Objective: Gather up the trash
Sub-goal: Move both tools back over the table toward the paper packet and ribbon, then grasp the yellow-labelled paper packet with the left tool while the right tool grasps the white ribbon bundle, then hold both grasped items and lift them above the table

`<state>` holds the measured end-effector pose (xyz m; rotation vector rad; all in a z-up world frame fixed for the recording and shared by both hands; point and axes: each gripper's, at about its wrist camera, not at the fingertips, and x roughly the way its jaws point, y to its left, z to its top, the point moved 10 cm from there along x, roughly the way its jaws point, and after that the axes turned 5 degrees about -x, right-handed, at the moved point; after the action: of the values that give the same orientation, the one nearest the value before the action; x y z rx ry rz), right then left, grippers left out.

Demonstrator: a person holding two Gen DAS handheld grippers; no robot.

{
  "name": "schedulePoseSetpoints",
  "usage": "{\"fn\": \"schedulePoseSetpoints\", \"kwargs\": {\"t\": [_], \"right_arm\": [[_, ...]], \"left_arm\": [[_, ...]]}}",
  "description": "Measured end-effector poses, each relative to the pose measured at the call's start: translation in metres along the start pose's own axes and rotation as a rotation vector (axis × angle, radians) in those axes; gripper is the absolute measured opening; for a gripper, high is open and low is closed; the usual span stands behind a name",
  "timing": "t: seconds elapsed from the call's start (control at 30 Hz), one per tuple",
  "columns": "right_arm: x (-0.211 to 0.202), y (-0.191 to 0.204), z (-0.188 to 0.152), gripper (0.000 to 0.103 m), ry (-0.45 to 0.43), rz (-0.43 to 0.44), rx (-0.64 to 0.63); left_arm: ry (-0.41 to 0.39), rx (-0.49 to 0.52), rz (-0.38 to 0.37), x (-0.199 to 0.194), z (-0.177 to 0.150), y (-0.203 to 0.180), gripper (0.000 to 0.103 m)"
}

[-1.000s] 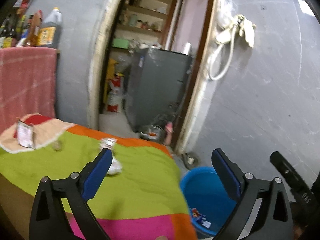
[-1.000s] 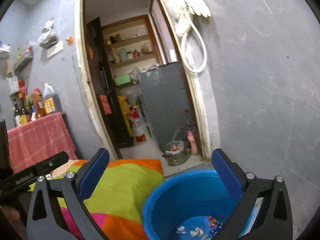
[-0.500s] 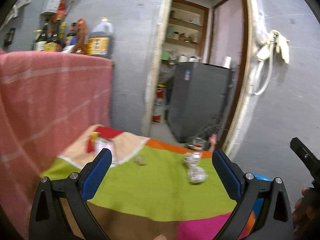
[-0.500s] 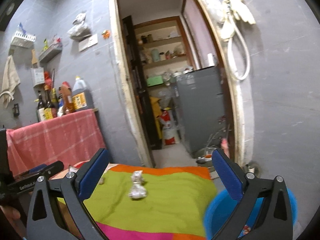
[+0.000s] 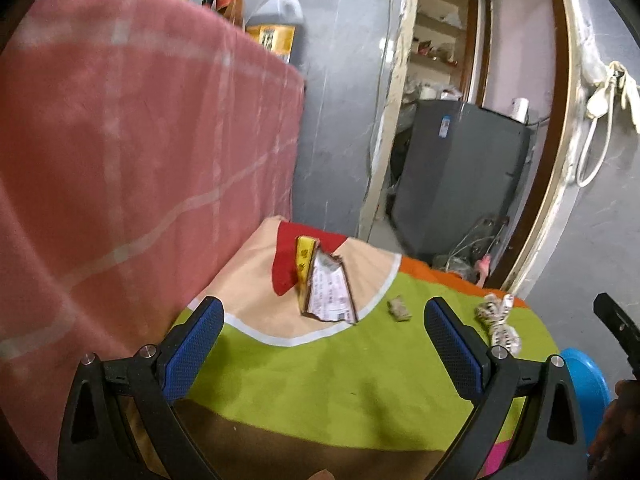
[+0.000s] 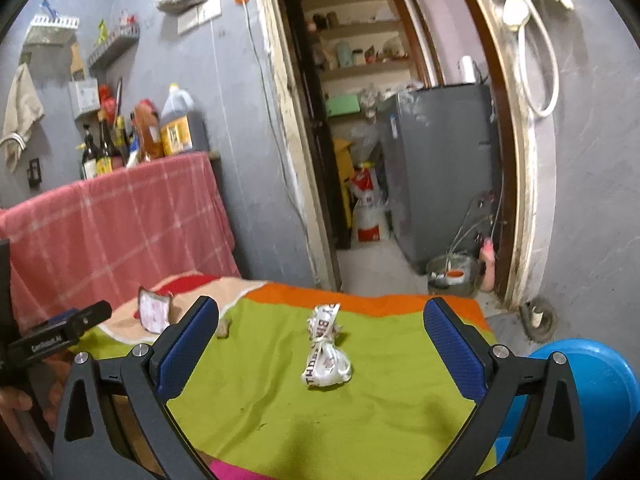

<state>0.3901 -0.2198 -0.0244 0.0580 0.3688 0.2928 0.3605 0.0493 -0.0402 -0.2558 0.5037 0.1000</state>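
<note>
L gripper [image 5: 323, 344] jaws wide apart, empty, facing torn wrapper [image 5: 326, 286] on cloth [image 5: 320, 384]. R gripper [image 6: 320, 344] likewise spread, empty, over knotted ribbon wad [image 6: 326, 350]. Blue tub [image 6: 600, 384] at R.

Before you, mid-frame, the cloth-covered table [image 5: 360, 392] carries a torn packet [image 5: 326, 290], a small crumpled scrap [image 5: 400, 307], and a knotted wrapper [image 6: 326, 354] at centre.

We see a torn wrapper [image 5: 326, 286] standing at twelve o'clock, a small crumpled scrap [image 5: 400, 307] at one, a knotted white ribbon [image 6: 325, 350] at two.
</note>
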Motion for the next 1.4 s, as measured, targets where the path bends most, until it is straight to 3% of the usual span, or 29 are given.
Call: {"fn": "schedulePoseSetpoints", "kwargs": {"t": [0.33,0.43,0.67,0.73,1.0,1.23,1.4], "right_arm": [[0.057,0.01,-0.032,0.1,0.185,0.033,0.016],[0.074,0.016,-0.041,0.093,0.255,0.04,0.02],[0.107,0.014,-0.063,0.08,0.389,0.009,0.035],[0.111,0.014,-0.069,0.072,0.411,0.016,0.045],[0.113,0.016,-0.076,0.041,0.436,0.064,0.071],[0.114,0.027,-0.078,0.021,0.446,0.132,0.073],[0.108,0.043,-0.078,0.015,0.451,0.193,0.054]], "left_arm": [[0.078,-0.004,-0.015,0.036,0.002,0.001,0.094],[0.104,-0.009,-0.025,0.045,0.003,-0.001,0.082],[0.15,-0.024,-0.04,0.06,0.003,-0.001,0.065],[0.167,-0.027,-0.045,0.066,0.003,-0.001,0.055],[0.246,-0.015,-0.031,0.075,-0.007,-0.002,0.021],[0.249,-0.011,-0.047,0.074,-0.009,-0.005,0.016],[0.244,-0.001,-0.066,0.067,-0.011,-0.009,0.014]]}}
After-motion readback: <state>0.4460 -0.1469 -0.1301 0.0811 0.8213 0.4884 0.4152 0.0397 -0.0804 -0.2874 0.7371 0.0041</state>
